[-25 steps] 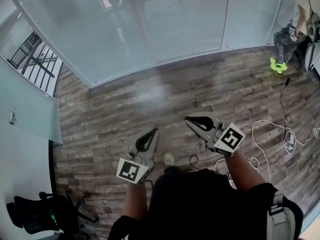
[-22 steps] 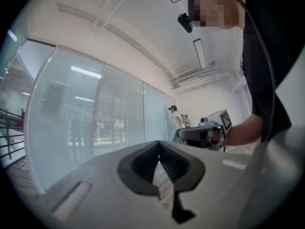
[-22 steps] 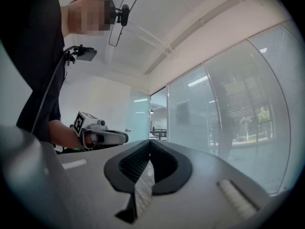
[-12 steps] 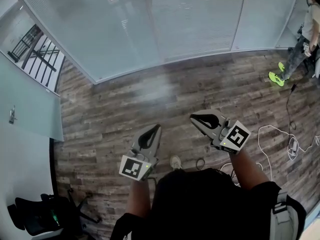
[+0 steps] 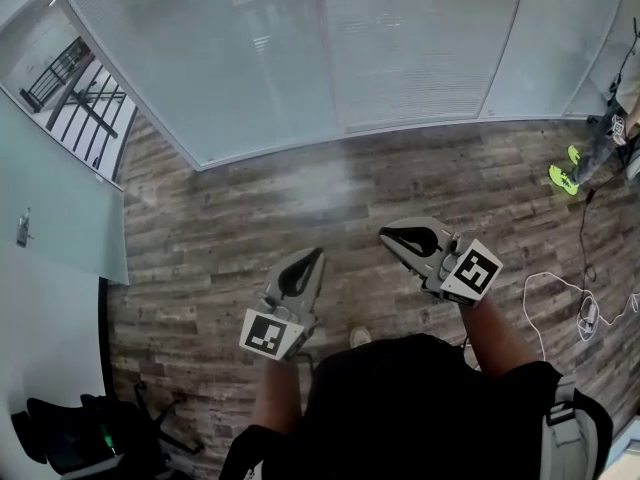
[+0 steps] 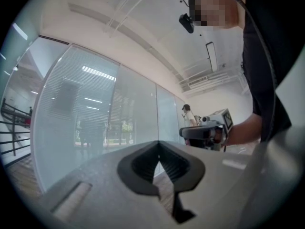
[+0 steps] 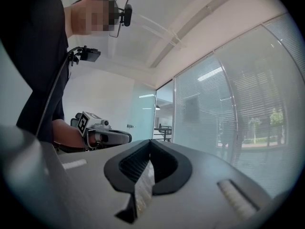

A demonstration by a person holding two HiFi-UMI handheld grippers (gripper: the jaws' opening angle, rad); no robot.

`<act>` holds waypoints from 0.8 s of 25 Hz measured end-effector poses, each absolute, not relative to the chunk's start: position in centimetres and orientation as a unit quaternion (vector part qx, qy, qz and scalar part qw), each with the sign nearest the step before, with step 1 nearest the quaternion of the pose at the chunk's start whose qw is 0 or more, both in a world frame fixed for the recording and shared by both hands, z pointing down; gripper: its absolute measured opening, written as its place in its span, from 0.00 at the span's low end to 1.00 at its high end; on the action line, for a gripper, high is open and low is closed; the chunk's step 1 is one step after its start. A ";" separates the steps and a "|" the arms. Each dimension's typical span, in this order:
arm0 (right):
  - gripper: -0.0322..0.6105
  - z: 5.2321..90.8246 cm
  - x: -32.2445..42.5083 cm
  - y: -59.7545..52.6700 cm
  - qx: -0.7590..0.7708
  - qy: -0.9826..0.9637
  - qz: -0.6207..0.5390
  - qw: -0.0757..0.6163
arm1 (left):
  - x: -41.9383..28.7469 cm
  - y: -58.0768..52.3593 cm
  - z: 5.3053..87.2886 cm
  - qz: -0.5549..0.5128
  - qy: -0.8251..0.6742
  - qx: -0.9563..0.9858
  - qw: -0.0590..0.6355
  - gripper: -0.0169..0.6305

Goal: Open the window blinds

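Wood floor (image 5: 230, 238) underfoot in the head view, closed window blinds (image 5: 420, 53) behind glass ahead of the left gripper (image 5: 300, 271) and right gripper (image 5: 405, 240). Whole scene slid rightward since a second ago, bystander now at the edge; grippers carried level, side by side.

From the left gripper view: jaws pressed together on nothing, blinds ahead-left, well apart.

From the right gripper view: likewise closed and empty, blinds ahead-right.

Probably walking along the glass; no cord or wand in sight, opening not begun.
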State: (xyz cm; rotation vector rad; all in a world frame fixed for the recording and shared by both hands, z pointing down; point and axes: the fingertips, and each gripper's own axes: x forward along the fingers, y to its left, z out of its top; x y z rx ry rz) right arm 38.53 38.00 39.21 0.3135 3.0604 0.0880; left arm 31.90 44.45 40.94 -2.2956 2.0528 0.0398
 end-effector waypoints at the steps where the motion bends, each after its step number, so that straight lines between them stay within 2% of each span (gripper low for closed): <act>1: 0.06 39.3 37.8 37.8 0.103 0.994 0.030 0.032 | 31.2 44.4 41.1 0.012 0.667 -0.744 0.030 0.03; 11: 0.06 40.1 32.9 36.8 0.108 0.993 0.029 0.035 | 26.7 43.8 41.7 0.005 0.670 -0.742 0.026 0.03; 20: 0.06 40.3 32.7 35.4 0.101 0.994 0.031 0.023 | 26.5 42.3 42.0 0.014 0.662 -0.749 0.022 0.03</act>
